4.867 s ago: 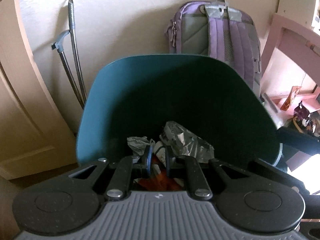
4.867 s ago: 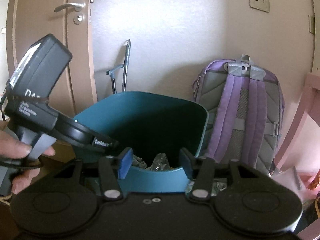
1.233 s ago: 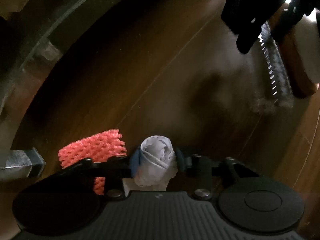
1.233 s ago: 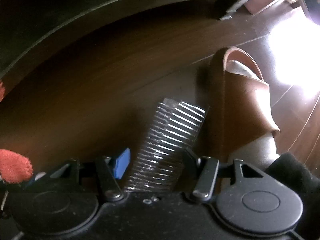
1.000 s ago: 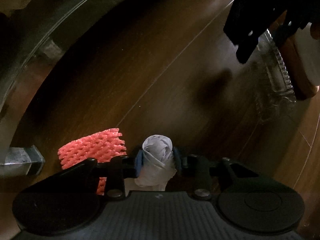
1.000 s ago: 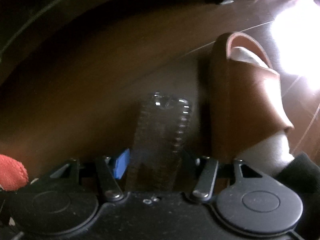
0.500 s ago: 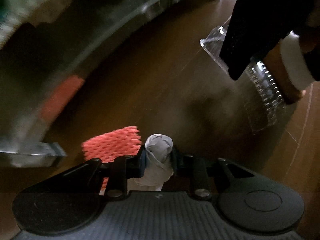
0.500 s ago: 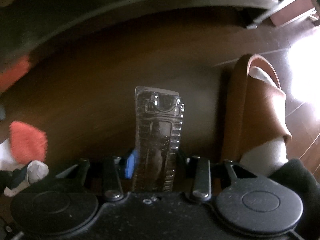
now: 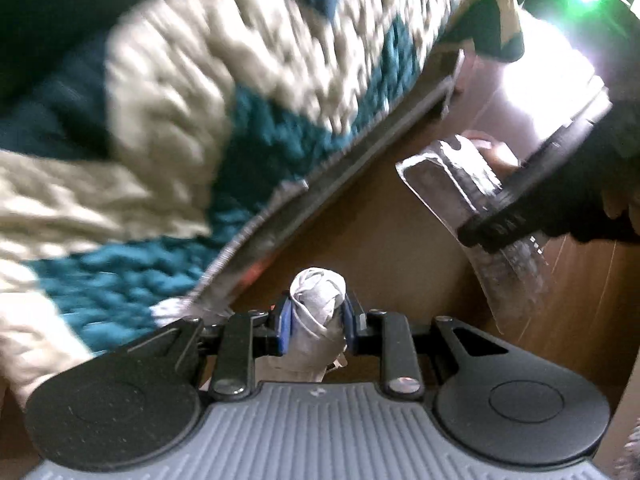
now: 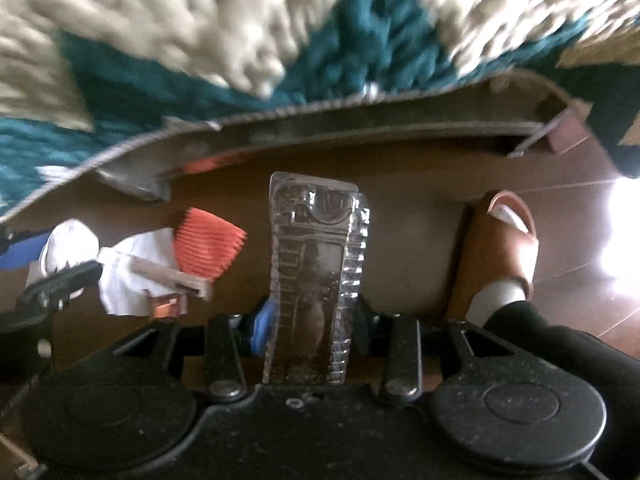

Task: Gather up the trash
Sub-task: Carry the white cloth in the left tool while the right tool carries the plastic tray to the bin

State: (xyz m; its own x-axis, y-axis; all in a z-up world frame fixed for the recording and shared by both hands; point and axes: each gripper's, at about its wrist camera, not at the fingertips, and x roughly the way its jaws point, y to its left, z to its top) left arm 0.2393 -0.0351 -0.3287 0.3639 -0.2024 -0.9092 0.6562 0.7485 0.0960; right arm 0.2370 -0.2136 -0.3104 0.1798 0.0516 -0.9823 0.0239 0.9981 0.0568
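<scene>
— What's under me?

— Dark brown wood floor (image 10: 420,240), glare at the right edge. A teal and cream knitted blanket (image 9: 168,92) hangs over a bed edge (image 10: 320,132).

— My grips?

— My left gripper (image 9: 316,320) pinches a wad of white tissue (image 9: 318,300). My right gripper (image 10: 310,324) clamps a clear plastic package (image 10: 316,272). An orange foam net (image 10: 208,246) lies on the floor beside white paper (image 10: 128,276); a brown slipper (image 10: 500,248) sits right.
</scene>
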